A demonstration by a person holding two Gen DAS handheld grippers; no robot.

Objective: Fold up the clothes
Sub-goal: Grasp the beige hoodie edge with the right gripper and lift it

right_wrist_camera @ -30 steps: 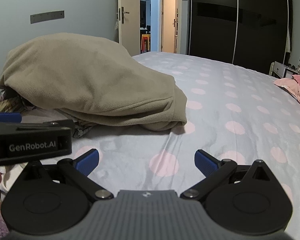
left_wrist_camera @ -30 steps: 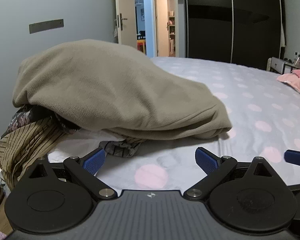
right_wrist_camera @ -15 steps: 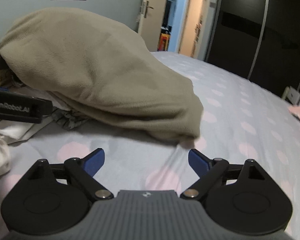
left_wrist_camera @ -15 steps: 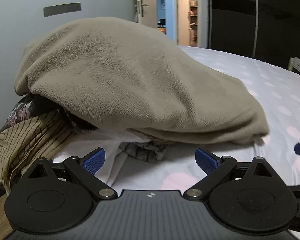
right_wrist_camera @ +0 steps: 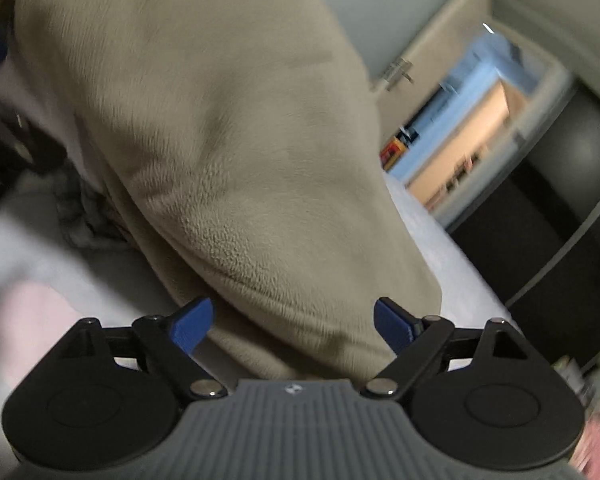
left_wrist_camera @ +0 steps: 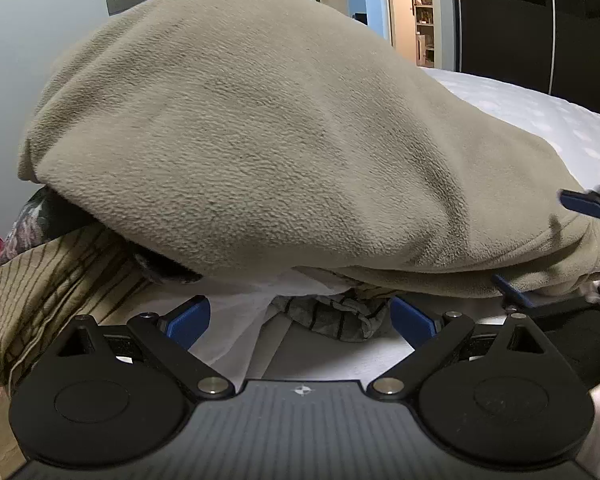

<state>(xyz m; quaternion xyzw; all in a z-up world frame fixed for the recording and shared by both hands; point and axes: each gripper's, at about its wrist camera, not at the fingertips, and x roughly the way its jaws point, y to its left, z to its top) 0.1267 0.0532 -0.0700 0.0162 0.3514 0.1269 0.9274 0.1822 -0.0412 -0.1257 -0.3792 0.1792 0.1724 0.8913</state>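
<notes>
Beige fleece garment [left_wrist_camera: 260, 152] sits heaped on top of the clothes pile at the bed's near corner, filling most of the left wrist view from 9 to 3 o'clock. Under its lower edge: a striped olive cloth [left_wrist_camera: 56, 276] at 8 o'clock, a white cloth [left_wrist_camera: 236, 320] at 6, and a dark grey striped piece [left_wrist_camera: 332, 316] just right of that. Left gripper [left_wrist_camera: 300, 316] has its jaws wide apart, nothing between the blue pads; it is low in front of the pile, pads level with the white cloth and the grey striped piece, fleece hem just above them. I can't tell whether the pads touch any fabric. Right gripper [right_wrist_camera: 292, 320] is rolled over, so its view is tilted and motion-blurred. Its jaws are still well apart but closing, with the thick folded hem of the fleece [right_wrist_camera: 228, 152] running between the pads; pads are not pressing on it. In the left wrist view the right gripper's blue fingertips [left_wrist_camera: 580, 204] show at 3 o'clock, one above the fleece's end and one below it. Bedsheet [left_wrist_camera: 540, 112], white with pale dots, is visible at 2 o'clock behind the pile; open doorway [left_wrist_camera: 424, 12] at 1 o'clock.
</notes>
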